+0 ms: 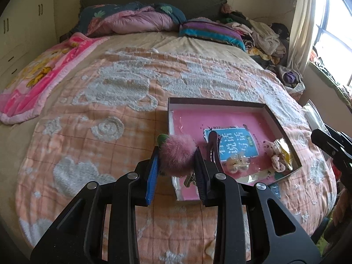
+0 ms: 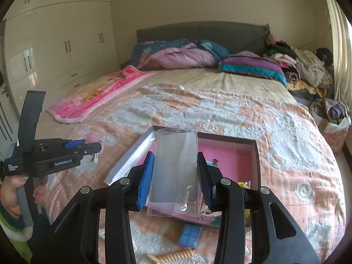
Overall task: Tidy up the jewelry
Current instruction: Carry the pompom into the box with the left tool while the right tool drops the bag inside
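Now, left gripper (image 1: 176, 154): jaws clenched on pink pompom clip (image 1: 177, 153), at near left corner of tray (image 1: 283, 123) on bed.
Right gripper (image 2: 175, 176): jaws grasping clear plastic box (image 2: 175, 169) over tray.
Risk: fluffy pompom may slip; thin box may buckle.

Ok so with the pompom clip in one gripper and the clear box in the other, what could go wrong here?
The left gripper pinches only the pink pompom's soft fur, so the clip hanging under it could slip out. The right gripper squeezes a thin clear plastic box, which may buckle.
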